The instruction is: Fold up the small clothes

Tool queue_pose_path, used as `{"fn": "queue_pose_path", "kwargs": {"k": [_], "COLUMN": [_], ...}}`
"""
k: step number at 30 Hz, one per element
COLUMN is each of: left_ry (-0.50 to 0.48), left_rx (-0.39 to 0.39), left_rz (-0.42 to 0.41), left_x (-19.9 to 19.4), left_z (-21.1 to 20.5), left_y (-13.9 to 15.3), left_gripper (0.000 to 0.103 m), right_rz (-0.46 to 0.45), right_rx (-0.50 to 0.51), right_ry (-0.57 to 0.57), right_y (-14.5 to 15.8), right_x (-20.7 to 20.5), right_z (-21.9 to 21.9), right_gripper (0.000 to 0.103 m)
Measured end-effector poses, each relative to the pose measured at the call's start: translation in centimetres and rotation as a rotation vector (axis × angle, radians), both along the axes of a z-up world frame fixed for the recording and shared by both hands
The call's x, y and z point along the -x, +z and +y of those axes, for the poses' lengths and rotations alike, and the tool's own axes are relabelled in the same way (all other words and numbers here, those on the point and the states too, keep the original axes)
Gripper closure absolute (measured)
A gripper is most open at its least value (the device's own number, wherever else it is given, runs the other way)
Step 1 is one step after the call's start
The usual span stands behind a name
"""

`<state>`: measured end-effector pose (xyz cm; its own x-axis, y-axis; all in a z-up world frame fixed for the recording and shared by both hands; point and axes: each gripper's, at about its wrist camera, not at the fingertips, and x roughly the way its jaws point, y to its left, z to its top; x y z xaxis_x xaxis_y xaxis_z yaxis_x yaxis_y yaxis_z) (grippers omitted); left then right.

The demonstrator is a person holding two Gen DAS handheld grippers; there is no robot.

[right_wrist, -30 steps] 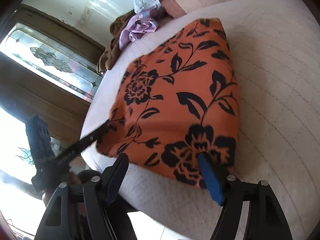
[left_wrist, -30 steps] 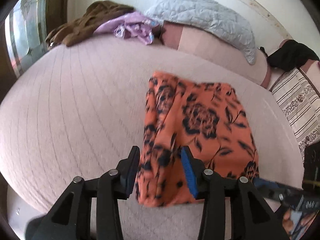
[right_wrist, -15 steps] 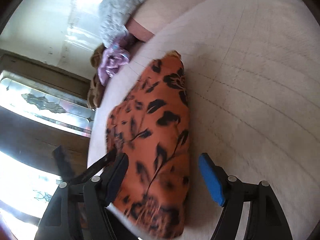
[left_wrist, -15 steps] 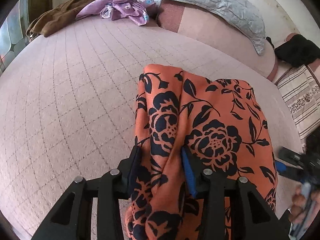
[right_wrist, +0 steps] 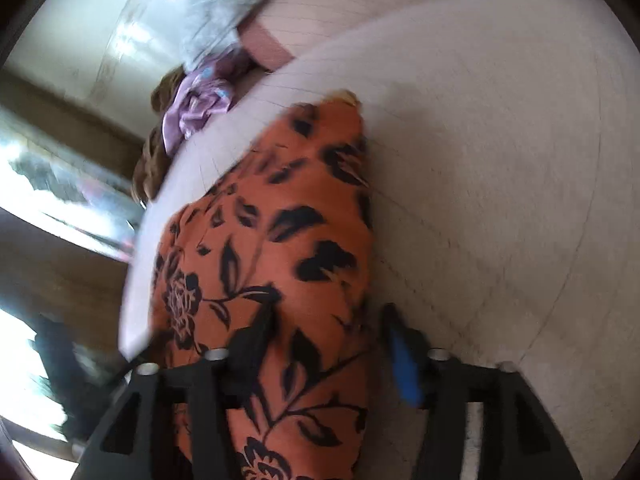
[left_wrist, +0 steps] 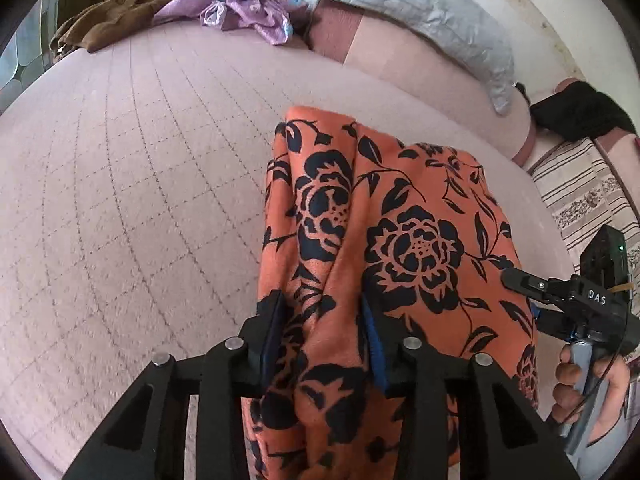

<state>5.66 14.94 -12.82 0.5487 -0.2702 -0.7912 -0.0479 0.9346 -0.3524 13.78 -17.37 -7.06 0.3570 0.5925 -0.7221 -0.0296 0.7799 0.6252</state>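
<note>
An orange cloth with black flowers (left_wrist: 400, 220) lies folded on the pink bed (left_wrist: 140, 180). My left gripper (left_wrist: 322, 332) is shut on a bunched fold at the cloth's near edge. In the right wrist view the same cloth (right_wrist: 280, 240) fills the middle, blurred by motion. My right gripper (right_wrist: 328, 332) has its jaws narrowed around the cloth's near right edge, with a small gap left on the blue-pad side. The right gripper also shows at the right of the left wrist view (left_wrist: 520, 284), against the cloth's right edge.
A purple garment (left_wrist: 248, 12) and a brown garment (left_wrist: 120, 12) lie at the bed's far end by a grey quilted pillow (left_wrist: 420, 8). A black item (left_wrist: 580, 112) and striped bedding (left_wrist: 580, 192) lie to the right. A window (right_wrist: 60, 208) is at left.
My left gripper closed on the cloth's near edge and bunched it. My right gripper came onto the cloth's right edge and its jaws narrowed around it.
</note>
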Motion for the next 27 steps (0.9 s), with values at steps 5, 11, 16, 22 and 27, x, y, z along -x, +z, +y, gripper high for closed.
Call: {"fn": "queue_pose_path", "kwargs": {"k": [5,11,16,22,27], "left_ry": [-0.013,-0.006,-0.006,-0.022,-0.054], "left_rx": [-0.004,0.019,0.069,0.057,0.088], "left_rz": [0.004,-0.025,0.015,-0.033,-0.150], "left_x": [-0.3,0.7,-0.1,0.5,0.3], "left_z": [0.3,0.4,0.8,0.8,0.0], "left_y": [0.4,1.7,0.4,3.3,7.7], "left_gripper": [0.065,0.060,0.076,0.090,0.090], "right_rz": [0.016,-0.047,0.028,-0.047,-0.200], "right_rx": [-0.058,0.055,-0.054,0.048,0.104], "right_ry": [0.065,0.095,0.049,0.107,0.094], "right_y": [-0.7,1.4,-1.2,2.1,8.1], "right_x": [0.0,0.2,-0.2,-0.1,0.5], "right_z": [1.0,2.8,1.2,2.6,0.8], "right_gripper": [0.040,0.059,0.045,0.067,0.069]}}
